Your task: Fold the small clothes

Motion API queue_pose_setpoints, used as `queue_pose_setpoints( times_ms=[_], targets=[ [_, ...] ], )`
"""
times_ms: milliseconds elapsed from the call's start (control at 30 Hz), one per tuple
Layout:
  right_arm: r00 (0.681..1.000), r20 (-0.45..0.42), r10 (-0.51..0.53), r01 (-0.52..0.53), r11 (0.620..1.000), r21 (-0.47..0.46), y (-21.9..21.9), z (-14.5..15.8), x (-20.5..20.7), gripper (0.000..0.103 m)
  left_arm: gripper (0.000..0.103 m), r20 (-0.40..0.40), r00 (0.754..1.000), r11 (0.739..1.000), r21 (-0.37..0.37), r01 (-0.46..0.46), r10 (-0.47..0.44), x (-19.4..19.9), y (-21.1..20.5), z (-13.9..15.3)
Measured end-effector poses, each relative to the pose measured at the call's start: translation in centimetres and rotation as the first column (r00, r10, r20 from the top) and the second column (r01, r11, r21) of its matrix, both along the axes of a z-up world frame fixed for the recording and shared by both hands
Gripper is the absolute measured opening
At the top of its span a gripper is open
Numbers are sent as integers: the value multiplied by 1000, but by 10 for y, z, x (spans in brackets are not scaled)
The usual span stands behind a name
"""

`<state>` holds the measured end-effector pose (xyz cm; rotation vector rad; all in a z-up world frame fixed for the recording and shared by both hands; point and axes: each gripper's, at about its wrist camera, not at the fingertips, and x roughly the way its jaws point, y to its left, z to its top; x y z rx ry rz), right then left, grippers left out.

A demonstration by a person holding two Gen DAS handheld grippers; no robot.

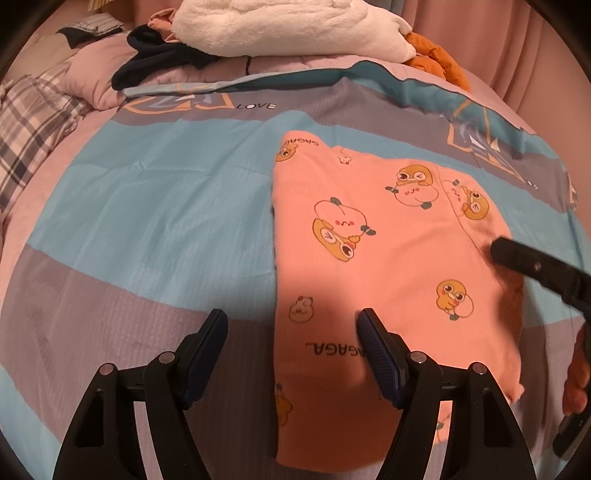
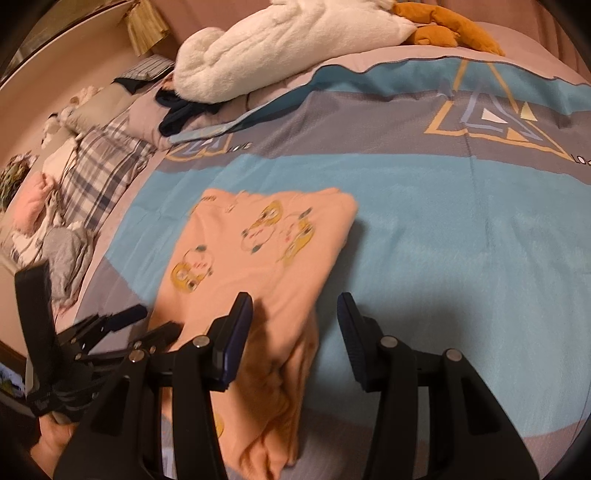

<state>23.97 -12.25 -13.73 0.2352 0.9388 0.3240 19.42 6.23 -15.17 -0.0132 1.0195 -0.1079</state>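
A pink garment (image 1: 373,251) with cartoon prints lies folded into a long strip on the blue and grey bedspread (image 1: 166,206). My left gripper (image 1: 291,317) hovers open over the strip's left edge, with nothing between its pads. In the right wrist view the same garment (image 2: 258,251) runs under my right gripper (image 2: 293,301), whose jaws stand apart above the strip's thick right edge without pressing on it. One finger (image 1: 524,258) of the right gripper shows over the garment's right side. The left gripper (image 2: 147,321) appears at the strip's other edge.
A white fluffy blanket (image 1: 288,26), an orange cloth (image 1: 439,62) and a dark garment (image 1: 159,55) lie at the far side of the bed. Plaid bedding (image 2: 99,166) and a heap of clothes (image 2: 62,254) sit at the left. The bedspread (image 2: 461,240) stretches right of the garment.
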Motion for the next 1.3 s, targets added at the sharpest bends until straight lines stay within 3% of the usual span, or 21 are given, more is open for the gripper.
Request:
queue_pose_setpoints(
  times_ms=[267,733,1067,1200,1300],
  targets=[
    [998,-13,60,-61,990,-129,18,-13,-15,49,72,-5,1000,1000,13,1,-1,-9,-2,-1],
    [998,-51,39,-47,987,-154,13,-17,-37,49,72,-31,1000,999,36,-5,6,-26,-4,-4],
    [998,-41,42,-49,981,-188,14,-7,-67,49,72,-37,999,1000,13,4,-4,-48,-7,5],
    [999,-21,43,-46,978,-203,17,1,-87,56,72,-37,999,1000,-2,9,-9,-61,-9,11],
    [999,-1,45,-44,977,-207,19,8,-101,69,79,-37,999,1000,2,12,-12,-71,-10,15]
  ],
)
